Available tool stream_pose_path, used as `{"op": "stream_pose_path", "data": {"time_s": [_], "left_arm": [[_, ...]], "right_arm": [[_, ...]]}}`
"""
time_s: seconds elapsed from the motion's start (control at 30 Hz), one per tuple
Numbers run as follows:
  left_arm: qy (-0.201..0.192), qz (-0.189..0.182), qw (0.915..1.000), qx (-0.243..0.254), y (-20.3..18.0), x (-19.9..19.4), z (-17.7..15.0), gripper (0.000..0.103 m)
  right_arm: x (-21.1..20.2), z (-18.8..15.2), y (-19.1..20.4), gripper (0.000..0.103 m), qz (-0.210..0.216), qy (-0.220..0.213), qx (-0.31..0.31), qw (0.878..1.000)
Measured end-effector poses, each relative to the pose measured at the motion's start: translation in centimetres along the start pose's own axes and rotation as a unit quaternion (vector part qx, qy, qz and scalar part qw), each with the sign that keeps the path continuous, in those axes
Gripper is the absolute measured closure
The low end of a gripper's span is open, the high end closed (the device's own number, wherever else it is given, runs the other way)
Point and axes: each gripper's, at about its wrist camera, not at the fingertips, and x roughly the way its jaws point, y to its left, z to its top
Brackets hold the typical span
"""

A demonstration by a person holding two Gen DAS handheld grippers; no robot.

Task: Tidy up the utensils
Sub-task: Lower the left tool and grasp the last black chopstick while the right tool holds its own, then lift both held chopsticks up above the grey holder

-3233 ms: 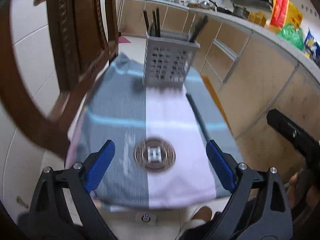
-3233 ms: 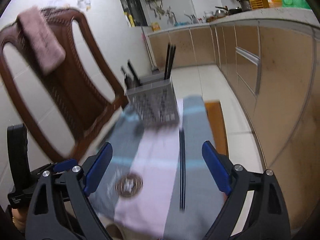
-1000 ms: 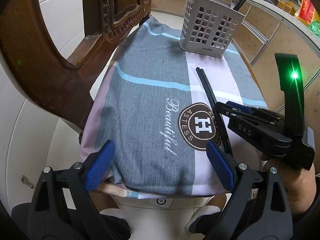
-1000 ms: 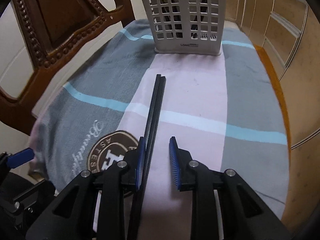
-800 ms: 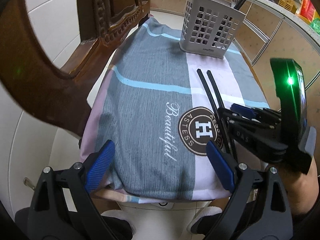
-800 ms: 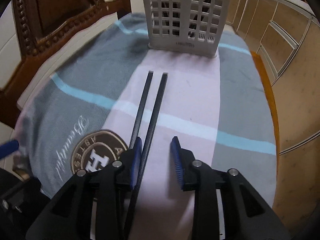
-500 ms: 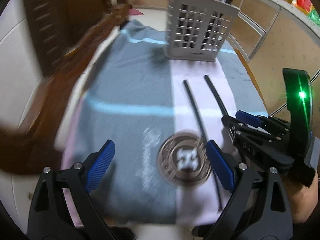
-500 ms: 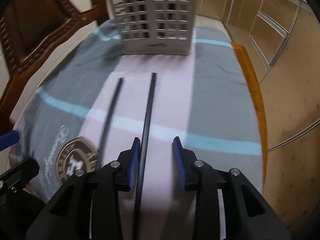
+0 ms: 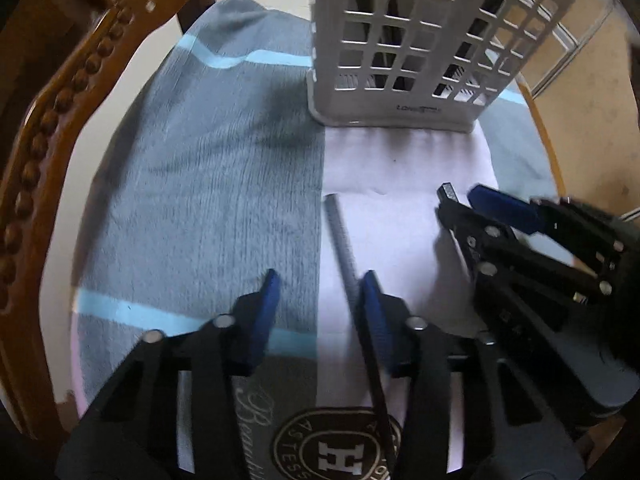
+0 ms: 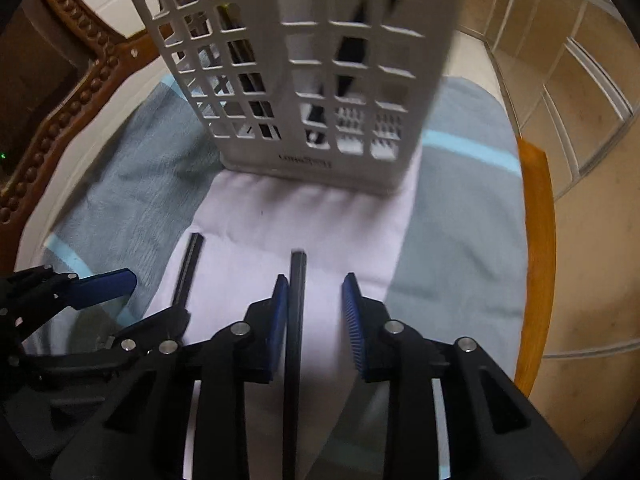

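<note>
Two black chopsticks lie apart on the pink and grey cloth (image 9: pixel 200 200), pointing at the white slotted utensil basket (image 9: pixel 420 40). My left gripper (image 9: pixel 320 304) is partly open around the left chopstick (image 9: pixel 340 236), which lies against its right finger. My right gripper (image 10: pixel 316 312) is partly open around the right chopstick (image 10: pixel 298 280), which lies against its left finger. The basket (image 10: pixel 304 80) holds several dark utensils. In the left wrist view the right gripper (image 9: pixel 472 204) shows with the chopstick tip (image 9: pixel 448 191). In the right wrist view the left chopstick (image 10: pixel 188 268) and left gripper (image 10: pixel 132 304) show.
A carved wooden chair back (image 9: pixel 60 100) stands along the cloth's left side. The seat's orange wooden edge (image 10: pixel 536 240) runs on the right, with beige kitchen cabinets (image 10: pixel 580 80) beyond it.
Both grippers have moved forward toward the basket. The left gripper has narrowed from wide open around the left chopstick. The right gripper has opened slightly wider around its chopstick.
</note>
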Motion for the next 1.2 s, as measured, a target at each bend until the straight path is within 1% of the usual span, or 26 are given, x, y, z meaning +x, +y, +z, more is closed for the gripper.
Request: {"op": "stream_pose_path", "data": {"time_s": [0.03, 0.07, 0.1, 0.17, 0.23, 0.33, 0.47, 0.53, 0.63, 0.73, 0.8, 0.9, 0.97, 1.0, 1.07, 1.17, 1.2], "left_arm": [[-0.001, 0.002, 1.0000, 0.001, 0.0, 0.0, 0.1, 0.074], [-0.002, 0.002, 1.0000, 0.002, 0.1, 0.0, 0.3, 0.083], [-0.004, -0.005, 1.0000, -0.002, 0.5, 0.0, 0.5, 0.092], [-0.005, -0.030, 0.9993, -0.021, 1.6, 0.1, 1.0, 0.096], [-0.005, -0.057, 0.9978, -0.033, 2.7, -0.1, 1.1, 0.097], [-0.023, -0.080, 0.9957, -0.040, 4.0, -2.2, 0.7, 0.097], [-0.072, -0.107, 0.9909, -0.037, 5.1, -7.6, -0.6, 0.097], [-0.101, -0.112, 0.9881, -0.030, 5.4, -10.6, -1.2, 0.097], [-0.143, -0.123, 0.9818, -0.022, 5.6, -15.0, -2.4, 0.097], [-0.174, -0.136, 0.9753, -0.010, 5.4, -18.8, -2.9, 0.097], [-0.201, -0.142, 0.9692, -0.003, 4.8, -21.8, -3.6, 0.097], [-0.232, -0.152, 0.9606, 0.004, 4.3, -25.0, -4.0, 0.097], [-0.257, -0.156, 0.9537, 0.010, 3.9, -27.7, -3.7, 0.097], [-0.266, -0.154, 0.9515, 0.013, 3.8, -28.8, -3.3, 0.097], [-0.287, -0.152, 0.9454, 0.023, 3.1, -30.8, -2.2, 0.097], [-0.313, -0.147, 0.9379, 0.028, 2.1, -33.1, 0.2, 0.097], [-0.324, -0.146, 0.9343, 0.026, 1.9, -34.0, 1.5, 0.097]], "right_arm": [[0.1, 0.3, 0.3, 0.083, -0.004, 0.003, -0.005, 1.000], [0.3, 0.6, 0.7, 0.086, -0.012, 0.004, -0.013, 1.000], [0.4, 0.8, 0.8, 0.092, -0.013, 0.003, -0.015, 1.000], [0.6, 1.1, 0.8, 0.095, -0.007, 0.002, -0.011, 1.000], [0.2, 1.2, 0.5, 0.096, 0.002, 0.000, 0.000, 1.000], [-2.0, 0.7, -0.2, 0.096, 0.012, -0.027, 0.019, 0.999], [-7.4, -0.7, -0.4, 0.096, 0.029, -0.082, 0.021, 0.996], [-11.2, -1.6, -0.4, 0.096, 0.032, -0.119, 0.023, 0.992], [-16.2, -3.4, -0.2, 0.096, 0.035, -0.164, 0.027, 0.985], [-20.0, -5.1, -0.5, 0.096, 0.037, -0.194, 0.028, 0.980], [-21.8, -5.7, -0.2, 0.096, 0.038, -0.214, 0.031, 0.976], [-24.7, -6.4, -0.1, 0.096, 0.052, -0.246, 0.044, 0.967], [-27.0, -6.1, -0.6, 0.096, 0.061, -0.273, 0.055, 0.959], [-28.6, -5.4, -1.0, 0.096, 0.064, -0.291, 0.061, 0.953], [-30.6, -4.3, -1.4, 0.095, 0.068, -0.312, 0.064, 0.946], [-33.8, -1.2, -1.4, 0.096, 0.071, -0.344, 0.059, 0.934], [-34.9, 0.5, -1.4, 0.096, 0.068, -0.354, 0.057, 0.931]]}}
